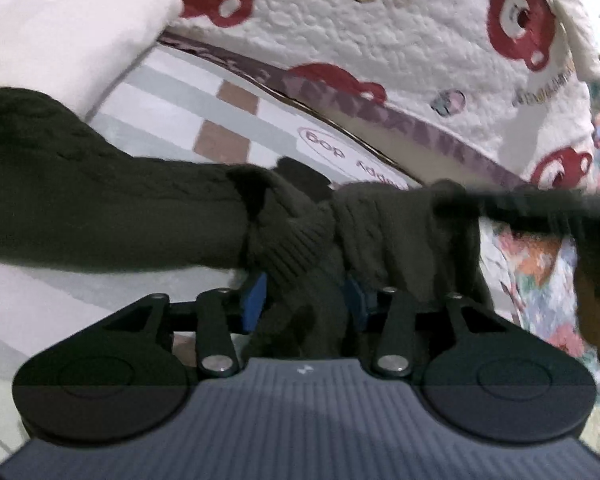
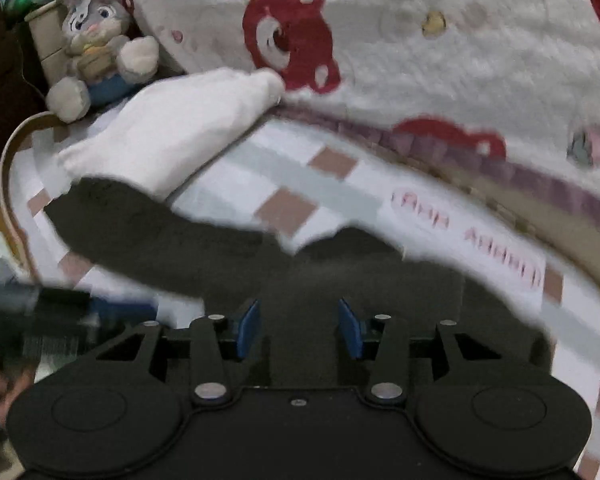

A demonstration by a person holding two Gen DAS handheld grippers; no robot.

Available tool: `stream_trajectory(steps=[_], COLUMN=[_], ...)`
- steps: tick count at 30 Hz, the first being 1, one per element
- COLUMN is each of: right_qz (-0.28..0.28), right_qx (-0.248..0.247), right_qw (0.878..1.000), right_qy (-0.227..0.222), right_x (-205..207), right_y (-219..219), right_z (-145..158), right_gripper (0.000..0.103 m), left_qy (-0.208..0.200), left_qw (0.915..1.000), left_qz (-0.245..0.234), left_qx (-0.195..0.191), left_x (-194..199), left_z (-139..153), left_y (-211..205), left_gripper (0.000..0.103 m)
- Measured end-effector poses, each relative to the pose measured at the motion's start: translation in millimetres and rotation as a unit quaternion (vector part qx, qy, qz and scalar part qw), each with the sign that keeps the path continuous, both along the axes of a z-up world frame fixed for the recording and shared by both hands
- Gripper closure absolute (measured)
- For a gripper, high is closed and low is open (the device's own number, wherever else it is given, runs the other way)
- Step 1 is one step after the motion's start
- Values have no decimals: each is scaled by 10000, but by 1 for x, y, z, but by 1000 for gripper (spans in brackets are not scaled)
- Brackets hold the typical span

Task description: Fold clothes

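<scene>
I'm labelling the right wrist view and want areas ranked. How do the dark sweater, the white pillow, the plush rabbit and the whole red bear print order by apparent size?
1. dark sweater, though nearness to the camera inflates it
2. white pillow
3. plush rabbit and red bear print: too alike to rank

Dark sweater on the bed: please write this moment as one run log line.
step: folding | sweater: on bed | left gripper: open | right gripper: open
</scene>
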State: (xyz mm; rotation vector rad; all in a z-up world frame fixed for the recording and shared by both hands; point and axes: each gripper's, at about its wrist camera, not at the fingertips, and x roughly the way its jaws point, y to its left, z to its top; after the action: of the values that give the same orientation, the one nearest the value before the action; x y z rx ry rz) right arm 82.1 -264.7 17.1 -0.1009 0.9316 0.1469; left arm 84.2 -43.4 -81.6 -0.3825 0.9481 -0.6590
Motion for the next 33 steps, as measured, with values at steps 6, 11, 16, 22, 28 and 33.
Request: stream_trajectory(steps=[6,11,16,22,28,33], right_qz=[-1034,-1651,-1450,-1155,-673,-1074], right_qx=[1269,1375,761,1347,916,119], right_qw=[9861,9761,9863,9839,9886,9808], right_qy=[295,320,210,221,-990,-1621], right_x=[25,12,2,3,-40,-85], right_y=[-59,-92,-97,-99,-91,-134], right_z=[4,-3,-16,-43,6,59], right_gripper=[45,45,40,94,94,95], left_qy=[858,937,1019,434,-250,-60], left_qw=[9959,9955,9945,9984,9984,9991], left_qz=[-92,-122,-236,-163,-97,-425], left_qx=[-275,-110,-41,313,504,-25], left_x=[5,2,-2,-12,-22,-36], left_z=[-23,-31,-45,-32,8,18], left_y=[3,-4,-13,-15,-17,-30], left_gripper=[40,35,88,98,99,99])
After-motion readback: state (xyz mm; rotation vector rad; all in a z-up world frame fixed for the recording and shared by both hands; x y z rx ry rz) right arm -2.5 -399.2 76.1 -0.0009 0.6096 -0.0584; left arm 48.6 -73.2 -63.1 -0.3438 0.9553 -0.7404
